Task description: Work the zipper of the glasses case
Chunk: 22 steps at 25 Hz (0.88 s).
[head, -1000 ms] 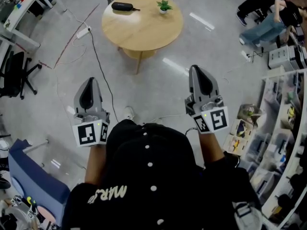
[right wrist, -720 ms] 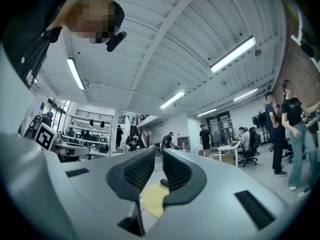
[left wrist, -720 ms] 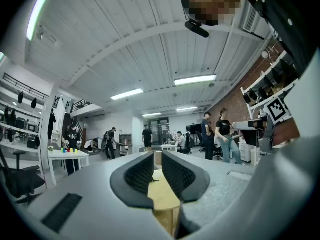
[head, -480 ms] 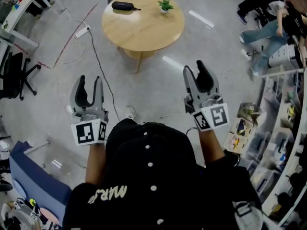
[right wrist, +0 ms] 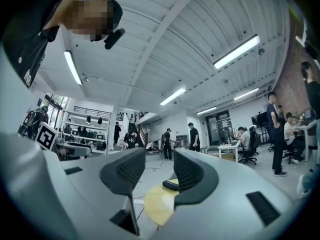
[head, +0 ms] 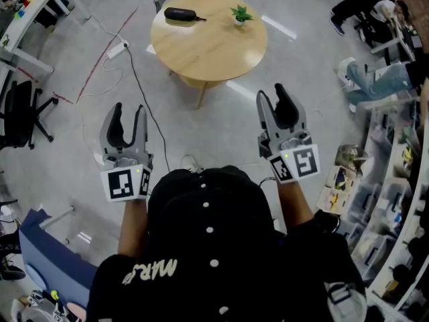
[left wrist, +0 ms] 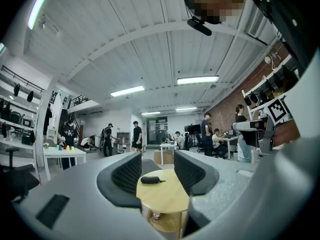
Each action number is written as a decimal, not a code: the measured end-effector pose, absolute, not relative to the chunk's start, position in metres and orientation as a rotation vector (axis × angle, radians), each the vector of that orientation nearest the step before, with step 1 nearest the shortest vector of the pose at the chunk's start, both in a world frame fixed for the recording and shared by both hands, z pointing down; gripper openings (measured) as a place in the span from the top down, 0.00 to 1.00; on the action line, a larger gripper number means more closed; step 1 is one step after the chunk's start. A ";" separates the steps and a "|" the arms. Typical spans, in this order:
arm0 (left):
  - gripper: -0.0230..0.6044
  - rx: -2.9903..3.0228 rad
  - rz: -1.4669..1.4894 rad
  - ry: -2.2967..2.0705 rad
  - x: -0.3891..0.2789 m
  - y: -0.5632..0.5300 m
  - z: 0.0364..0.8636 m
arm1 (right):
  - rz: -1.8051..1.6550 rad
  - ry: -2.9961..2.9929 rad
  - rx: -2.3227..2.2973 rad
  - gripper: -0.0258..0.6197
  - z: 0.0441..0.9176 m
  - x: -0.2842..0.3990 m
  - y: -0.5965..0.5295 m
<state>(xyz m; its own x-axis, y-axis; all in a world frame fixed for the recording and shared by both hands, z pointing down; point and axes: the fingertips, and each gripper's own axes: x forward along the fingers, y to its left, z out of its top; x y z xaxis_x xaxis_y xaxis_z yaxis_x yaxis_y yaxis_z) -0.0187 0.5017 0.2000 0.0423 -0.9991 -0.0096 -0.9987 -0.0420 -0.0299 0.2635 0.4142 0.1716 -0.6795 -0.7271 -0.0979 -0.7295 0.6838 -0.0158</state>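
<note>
The black glasses case (head: 181,14) lies zipped near the far left edge of a round wooden table (head: 214,49), well ahead of both grippers. My left gripper (head: 127,113) is held in the air over the floor, open and empty. My right gripper (head: 273,96) is also in the air with nothing between its jaws, which are wide apart and closing slightly. In the left gripper view the case (left wrist: 150,180) shows far off between the dark pads (left wrist: 127,171). The right gripper view has the case (right wrist: 170,185) beside the right pad (right wrist: 189,173).
A small potted plant (head: 240,14) stands on the table to the right of the case. A power strip and cables (head: 117,45) run across the floor at left. An office chair (head: 20,113) is at far left, shelving (head: 395,200) at right, seated people (head: 375,76) at upper right.
Both grippers have gone from shut to open, staying in the air. The table now appears a little further right in the head view.
</note>
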 end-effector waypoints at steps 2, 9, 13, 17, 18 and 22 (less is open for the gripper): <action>0.66 -2.263 -0.024 2.141 -0.031 0.497 0.201 | 0.042 2.792 -1.223 0.70 0.173 0.251 0.413; 0.66 -2.276 -0.046 2.132 -0.067 0.484 0.203 | 0.025 2.805 -1.259 0.70 0.181 0.223 0.404; 0.66 -2.293 -0.051 2.142 -0.068 0.467 0.214 | -0.002 2.813 -1.260 0.70 0.190 0.219 0.386; 0.66 -2.280 -0.060 2.138 -0.072 0.440 0.218 | -0.025 2.816 -1.249 0.70 0.202 0.210 0.353; 0.66 -2.272 -0.065 2.141 -0.075 0.431 0.218 | -0.029 2.815 -1.245 0.70 0.204 0.208 0.343; 0.66 -2.257 -0.075 2.169 -0.084 0.388 0.218 | -0.032 2.826 -1.212 0.70 0.204 0.199 0.295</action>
